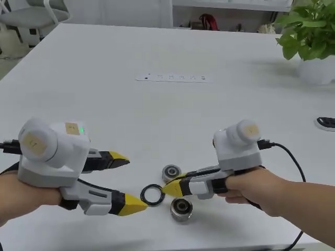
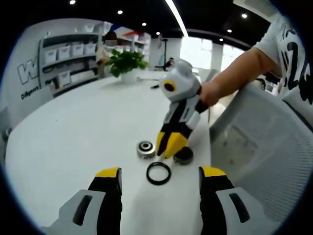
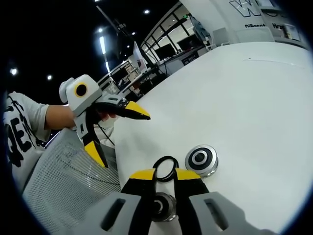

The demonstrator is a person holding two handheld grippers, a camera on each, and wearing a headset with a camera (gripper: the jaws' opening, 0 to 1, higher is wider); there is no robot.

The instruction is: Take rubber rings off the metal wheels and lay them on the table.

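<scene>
Ring [image 2: 148, 173] lies flat on the table [image 1: 157, 115] between two wheels [image 1: 171, 172]. It looks light and bendy; pinch its thin rim. Left gripper [image 1: 131, 181] gapes wide. Right gripper [image 1: 168, 188] is nearly together, holding nothing.

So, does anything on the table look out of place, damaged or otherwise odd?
Nothing stands out. The black rubber ring lies flat on the white table between the two metal wheels, and none of them shows visible damage.
</scene>
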